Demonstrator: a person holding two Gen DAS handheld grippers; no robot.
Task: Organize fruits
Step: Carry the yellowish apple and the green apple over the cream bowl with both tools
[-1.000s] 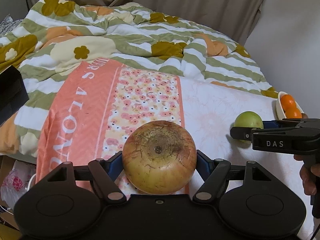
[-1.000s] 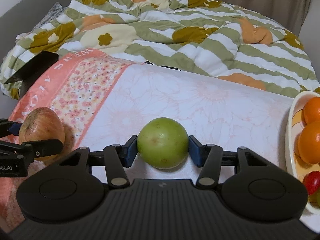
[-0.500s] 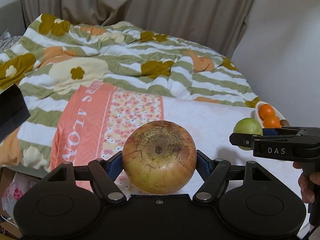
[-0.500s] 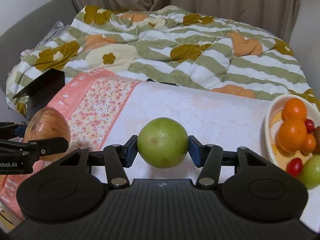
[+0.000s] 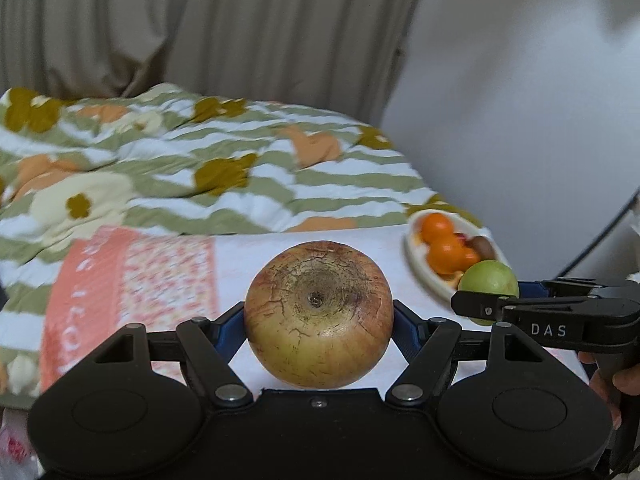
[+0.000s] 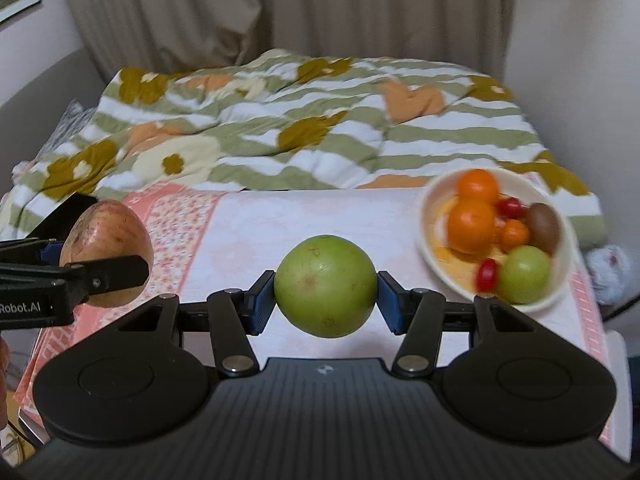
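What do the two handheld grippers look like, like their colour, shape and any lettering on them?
Both are matte black plastic. Each has two rounded lobes at the base, silver pivot pins on angled linkage arms, and blue pads inside the fingers. The left gripper shows white lettering ending "Robot.AI" on its side in the right wrist view. The right gripper has a ribbed base and reads "DAS" in the left wrist view.

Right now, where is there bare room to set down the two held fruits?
Free: the pale cloth between the floral orange strip and the white bowl. Crowded: the bowl, filled with oranges, tomatoes, a kiwi and a green fruit.
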